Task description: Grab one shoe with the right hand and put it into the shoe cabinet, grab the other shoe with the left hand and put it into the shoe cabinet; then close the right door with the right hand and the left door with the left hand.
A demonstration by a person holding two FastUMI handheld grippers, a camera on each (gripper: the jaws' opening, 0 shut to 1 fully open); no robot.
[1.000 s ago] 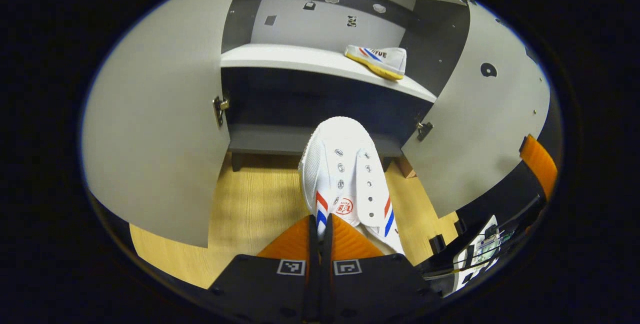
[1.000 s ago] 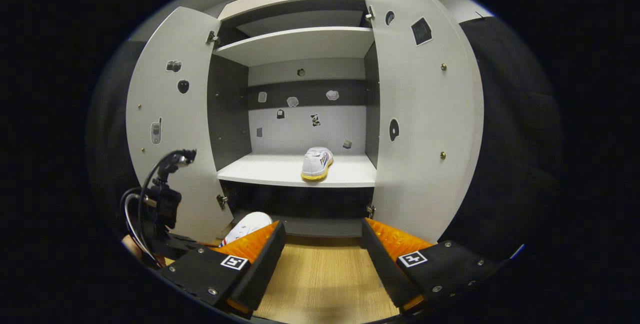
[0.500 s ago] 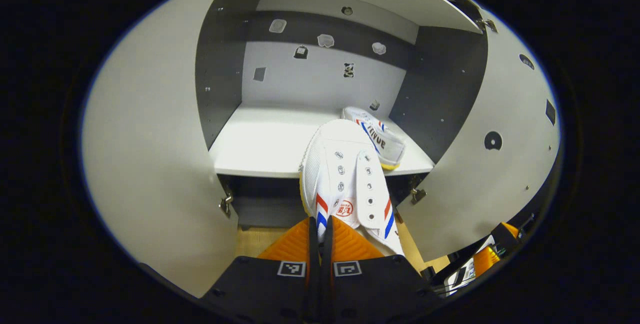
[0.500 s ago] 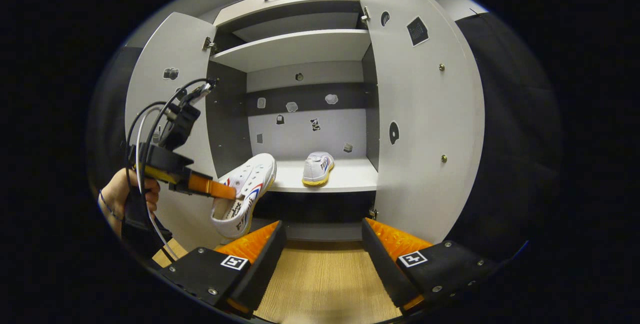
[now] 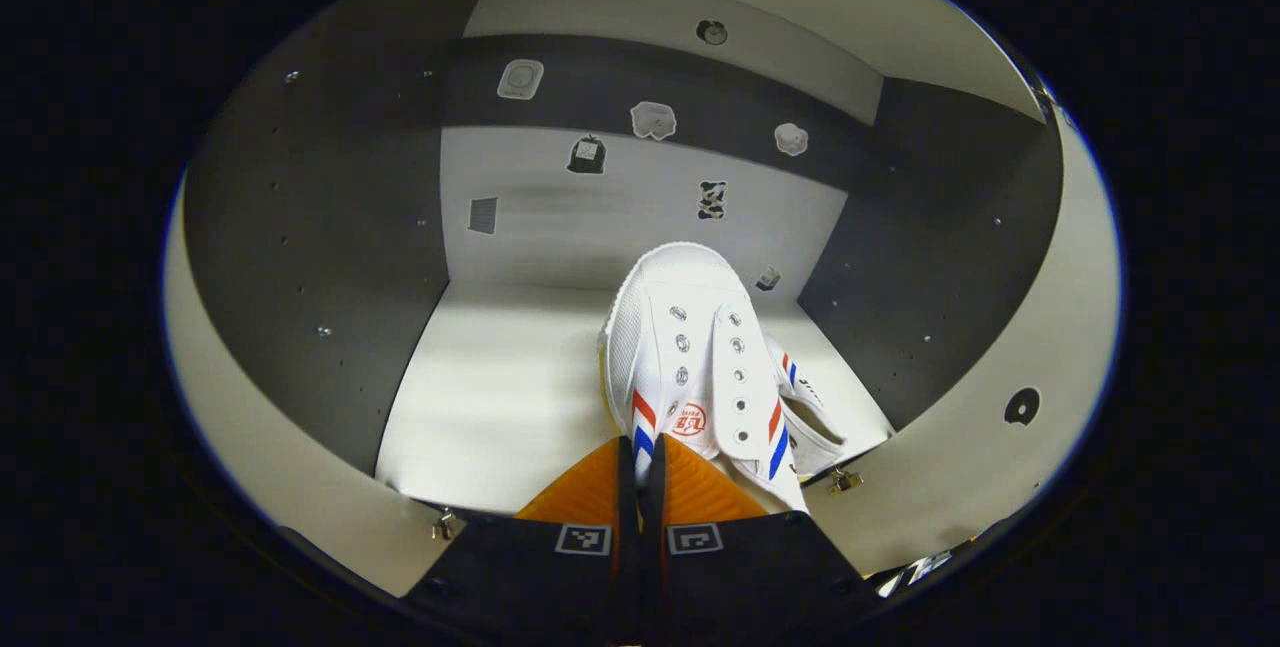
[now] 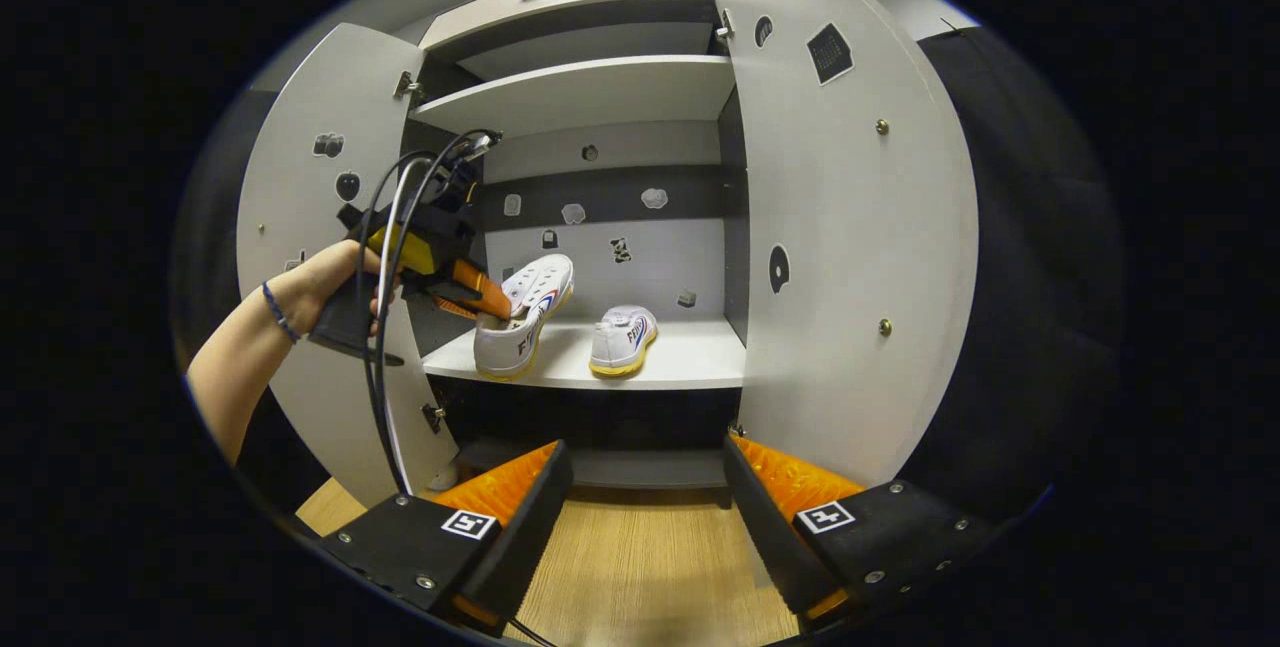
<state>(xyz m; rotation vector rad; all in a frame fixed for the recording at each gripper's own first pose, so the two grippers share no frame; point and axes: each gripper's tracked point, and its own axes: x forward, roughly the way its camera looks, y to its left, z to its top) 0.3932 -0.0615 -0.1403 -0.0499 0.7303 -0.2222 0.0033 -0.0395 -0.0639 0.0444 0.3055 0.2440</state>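
1. Left gripper view: the left gripper (image 5: 640, 457) at bottom centre pinches the held shoe (image 5: 690, 357) by its collar, toe pointing into the shoe cabinet (image 5: 310, 227).
2. Right gripper view: the right gripper (image 6: 645, 502) at the bottom gapes wide, holding nothing.
3. At centre, the other shoe (image 6: 622, 339) rests on the shelf (image 6: 690, 362), just right of the held shoe; both doors stand open.

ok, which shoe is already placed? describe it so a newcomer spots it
Find the open cabinet and its middle shelf. Two white shoes are there; the placed shoe sits flat and free, right of the held shoe, which is tilted, heel pinched in the left claw.
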